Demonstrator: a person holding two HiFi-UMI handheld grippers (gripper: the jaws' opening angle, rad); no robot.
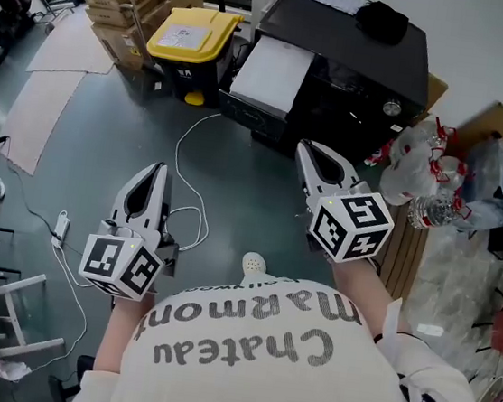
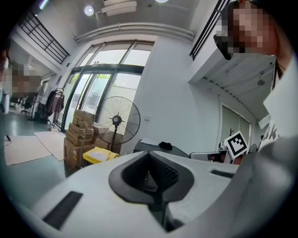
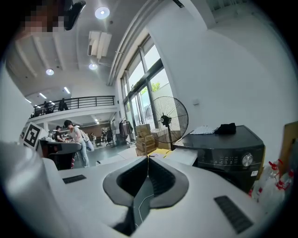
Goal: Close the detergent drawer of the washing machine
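Drawer, as best I can judge, is the pale slab jutting from the front of the black machine at 12 o'clock from the person, left of the knob. It looks pulled out, and it is well apart from both grippers. The left gripper hangs at 11 o'clock and the right gripper at 1 o'clock, nearer the machine. Each has its fingers clenched together with nothing between them.

Clenched fingers suit a push. I would bring the right gripper, the closer one, square onto the drawer's front face. It should meet the face at mid-width and press straight along the slide toward the machine, since an off-centre shove might skew and jam it. A slow finish should stop it bouncing back.

Room is fair. Bare floor lies ahead, but a white cable loops across it between grippers and machine, a likely trip risk. A yellow-lidded bin crowds the drawer at its 9 o'clock. Bags of bottles sit at the right gripper's 3 o'clock, so the approach is best kept straight in.
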